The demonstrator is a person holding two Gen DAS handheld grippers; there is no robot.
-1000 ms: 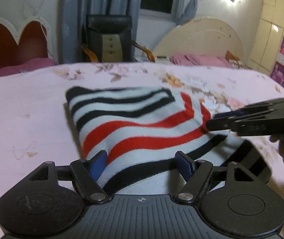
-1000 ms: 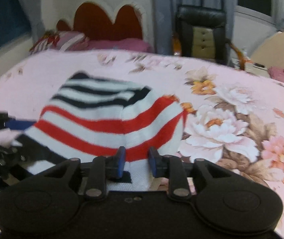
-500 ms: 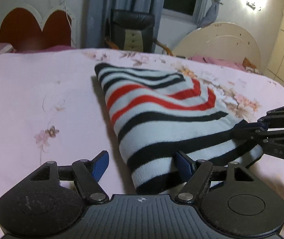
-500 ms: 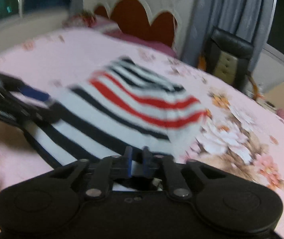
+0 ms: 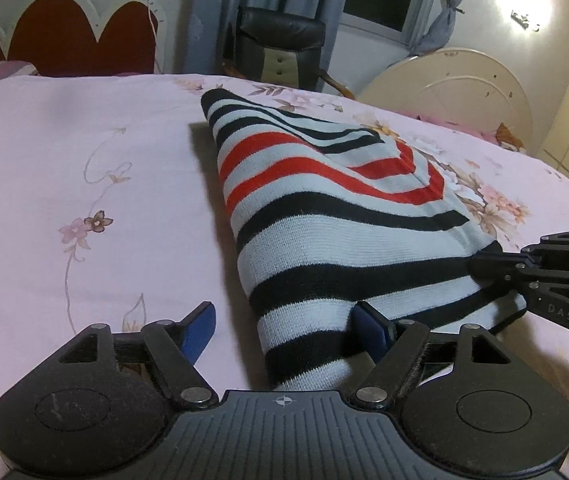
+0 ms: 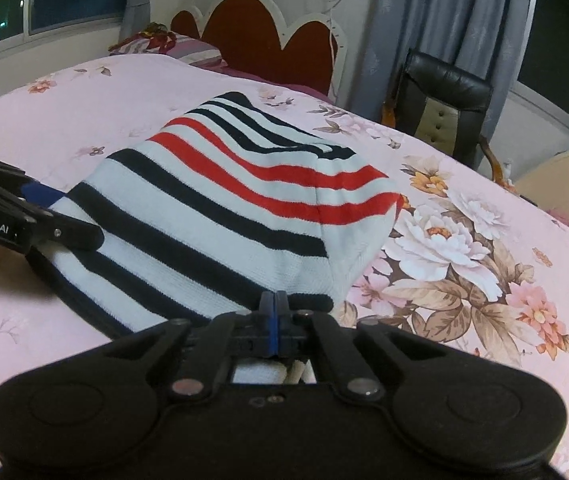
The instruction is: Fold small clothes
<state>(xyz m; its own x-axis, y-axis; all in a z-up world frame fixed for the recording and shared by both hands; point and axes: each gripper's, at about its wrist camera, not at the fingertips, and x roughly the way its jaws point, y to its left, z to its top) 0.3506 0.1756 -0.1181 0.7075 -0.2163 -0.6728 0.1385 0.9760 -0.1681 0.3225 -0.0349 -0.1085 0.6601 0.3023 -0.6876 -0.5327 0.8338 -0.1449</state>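
A small knit garment (image 5: pixel 324 216) with white, black and red stripes lies folded on the pink floral bedspread (image 5: pixel 84 168); it also shows in the right wrist view (image 6: pixel 220 208). My left gripper (image 5: pixel 284 326) is open, its near corner of the garment lying between the blue pads without being pinched. My right gripper (image 6: pixel 272 308) is shut on the garment's near hem. The right gripper shows at the right of the left wrist view (image 5: pixel 484 266), closed on the black edge. The left gripper shows at the left of the right wrist view (image 6: pixel 80 232).
A red scalloped headboard (image 5: pixel 80 36) and pillows (image 6: pixel 172 46) stand at the bed's far end. A black office chair (image 5: pixel 280 52) and a cream round board (image 5: pixel 452 88) stand beyond the bed. Grey curtains (image 6: pixel 444 20) hang behind.
Both grippers have pulled back toward the near hem. The right gripper has closed on the hem. The left gripper stays open and has shifted left, so the garment sits to its right.
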